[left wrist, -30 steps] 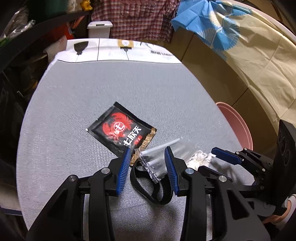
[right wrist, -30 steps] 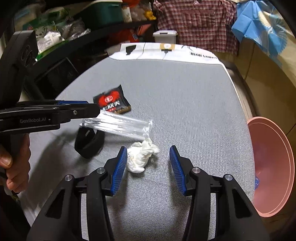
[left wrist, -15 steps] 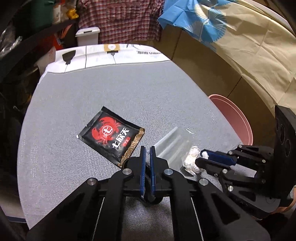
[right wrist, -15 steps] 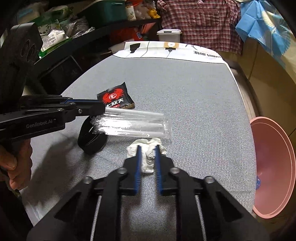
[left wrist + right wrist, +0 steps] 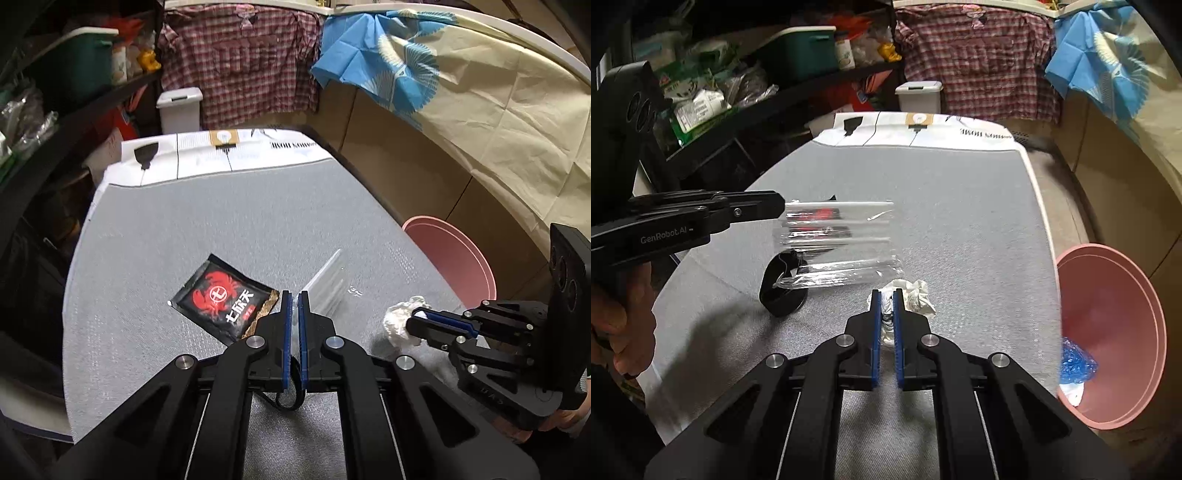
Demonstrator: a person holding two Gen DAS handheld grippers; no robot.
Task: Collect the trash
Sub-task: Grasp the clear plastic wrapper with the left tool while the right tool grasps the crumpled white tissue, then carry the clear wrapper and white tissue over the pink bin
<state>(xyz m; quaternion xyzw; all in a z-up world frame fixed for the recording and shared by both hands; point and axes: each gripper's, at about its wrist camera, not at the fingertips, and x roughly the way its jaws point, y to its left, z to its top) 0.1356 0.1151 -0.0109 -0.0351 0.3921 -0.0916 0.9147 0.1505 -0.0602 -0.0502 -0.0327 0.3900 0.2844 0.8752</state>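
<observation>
My left gripper (image 5: 293, 297) is shut on a clear plastic wrapper (image 5: 325, 282) and holds it above the grey table; the wrapper (image 5: 838, 243) hangs from that gripper (image 5: 781, 205) in the right wrist view. My right gripper (image 5: 885, 295) is shut on a crumpled white tissue (image 5: 916, 297), lifted just off the table; it shows in the left wrist view (image 5: 419, 317) with the tissue (image 5: 397, 317). A black-and-red snack packet (image 5: 223, 299) lies flat on the table. A pink bin (image 5: 1115, 332) stands beside the table's right edge.
A black strap loop (image 5: 781, 291) lies on the table under the wrapper. The bin holds blue and white trash (image 5: 1075, 363). A white strip (image 5: 221, 155) covers the table's far end. Cluttered shelves (image 5: 713, 103) stand to the left, a small white lidded bin (image 5: 919, 96) behind.
Both grippers went from open to shut, the left on the wrapper, the right on the tissue. Both have since risen, lifting the wrapper and tissue off the table.
</observation>
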